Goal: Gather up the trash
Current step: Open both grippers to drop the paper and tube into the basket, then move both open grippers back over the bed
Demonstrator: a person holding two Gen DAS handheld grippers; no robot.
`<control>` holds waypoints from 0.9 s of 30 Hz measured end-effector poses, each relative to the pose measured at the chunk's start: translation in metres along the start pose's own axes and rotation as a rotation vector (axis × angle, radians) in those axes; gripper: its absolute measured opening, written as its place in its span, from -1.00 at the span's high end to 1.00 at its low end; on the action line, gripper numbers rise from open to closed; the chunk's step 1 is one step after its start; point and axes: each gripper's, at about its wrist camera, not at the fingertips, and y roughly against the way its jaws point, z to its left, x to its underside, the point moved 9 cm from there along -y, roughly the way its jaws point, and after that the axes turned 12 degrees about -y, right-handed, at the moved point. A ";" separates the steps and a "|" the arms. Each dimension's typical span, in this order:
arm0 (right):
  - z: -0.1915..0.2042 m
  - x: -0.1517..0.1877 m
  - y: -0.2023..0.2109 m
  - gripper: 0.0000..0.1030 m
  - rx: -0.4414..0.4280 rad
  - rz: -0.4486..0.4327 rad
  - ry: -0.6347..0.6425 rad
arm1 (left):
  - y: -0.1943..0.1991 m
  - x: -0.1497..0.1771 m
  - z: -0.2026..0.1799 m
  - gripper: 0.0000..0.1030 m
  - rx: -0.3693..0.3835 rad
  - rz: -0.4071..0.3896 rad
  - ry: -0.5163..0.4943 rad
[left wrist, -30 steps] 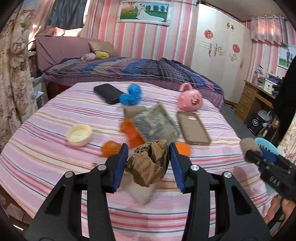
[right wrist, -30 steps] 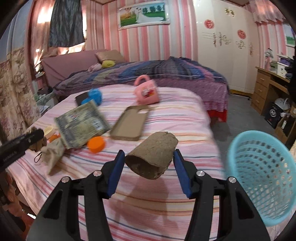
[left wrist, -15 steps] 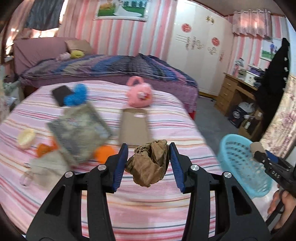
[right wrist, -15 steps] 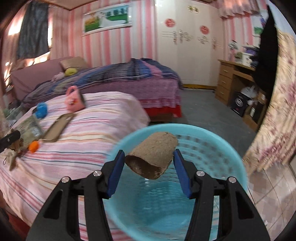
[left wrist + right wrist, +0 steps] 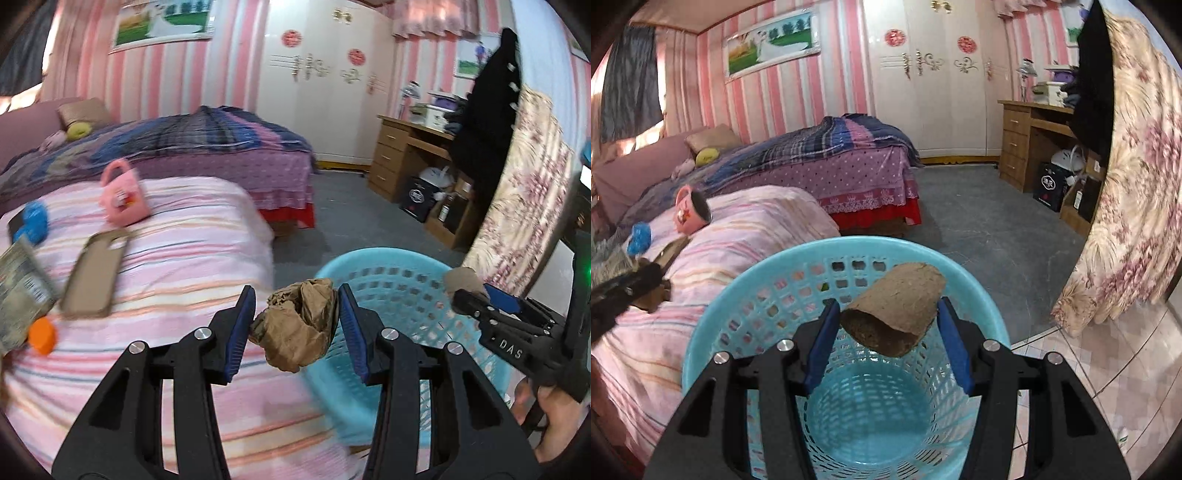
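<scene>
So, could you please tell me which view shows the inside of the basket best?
The right wrist view: it looks down into the basket, showing the whole rim and bare bottom below the held tube. The left wrist view shows only its rim and far wall, blurred, partly behind the left gripper.

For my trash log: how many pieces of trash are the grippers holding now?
2. A crumpled brown paper is in the left gripper near the blue basket; a cardboard tube is in the right gripper above it.

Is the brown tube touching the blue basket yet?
Apart. The right wrist view shows the cardboard tube clamped in the right gripper, hanging above the open basket.
</scene>
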 end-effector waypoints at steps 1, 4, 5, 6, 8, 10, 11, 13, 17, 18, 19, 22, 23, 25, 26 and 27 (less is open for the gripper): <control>-0.004 -0.001 0.001 -0.05 -0.001 -0.009 -0.007 | -0.004 -0.004 -0.008 0.13 0.009 -0.003 -0.012; -0.012 0.000 0.002 -0.05 0.006 -0.014 -0.015 | -0.019 -0.010 -0.026 0.12 0.028 0.005 -0.039; -0.013 -0.001 0.002 -0.05 0.010 -0.016 -0.016 | -0.023 -0.010 -0.030 0.12 0.033 0.010 -0.044; -0.016 -0.001 0.002 -0.05 0.012 -0.018 -0.018 | -0.030 -0.010 -0.034 0.11 0.037 0.017 -0.051; -0.019 -0.001 0.002 -0.05 0.013 -0.017 -0.025 | -0.039 -0.009 -0.038 0.03 0.045 0.029 -0.054; -0.020 -0.001 0.002 -0.05 0.018 -0.017 -0.026 | -0.044 -0.007 -0.036 -0.12 0.065 0.050 -0.042; -0.019 0.000 0.001 -0.05 0.017 -0.016 -0.028 | -0.046 -0.006 -0.035 -0.34 0.065 0.059 -0.033; -0.020 0.000 0.000 -0.05 0.010 -0.013 -0.030 | -0.047 -0.006 -0.027 -0.54 0.052 0.060 -0.005; -0.016 0.001 0.001 -0.14 0.017 -0.019 -0.025 | -0.043 -0.009 -0.009 -0.74 0.027 0.057 0.015; -0.013 0.001 0.001 -0.28 0.017 -0.023 -0.027 | -0.041 -0.009 -0.004 -0.76 0.018 0.053 0.017; -0.012 0.000 0.001 -0.36 0.019 -0.026 -0.027 | -0.038 -0.010 -0.001 -0.77 0.012 0.049 0.019; -0.006 -0.001 0.002 -0.52 0.027 -0.031 -0.018 | -0.030 -0.009 0.011 -0.83 -0.015 0.042 0.025; -0.004 -0.001 0.002 -0.56 0.030 -0.031 -0.015 | -0.027 -0.008 0.015 -0.84 -0.025 0.040 0.025; 0.000 -0.002 0.004 -0.67 0.036 -0.035 -0.007 | -0.020 -0.004 0.023 -0.85 -0.044 0.037 0.022; 0.002 -0.002 0.006 -0.70 0.037 -0.039 -0.002 | -0.017 -0.002 0.028 -0.86 -0.054 0.037 0.019; 0.003 -0.004 0.007 -0.70 0.037 -0.041 0.001 | -0.014 0.000 0.031 -0.87 -0.063 0.036 0.017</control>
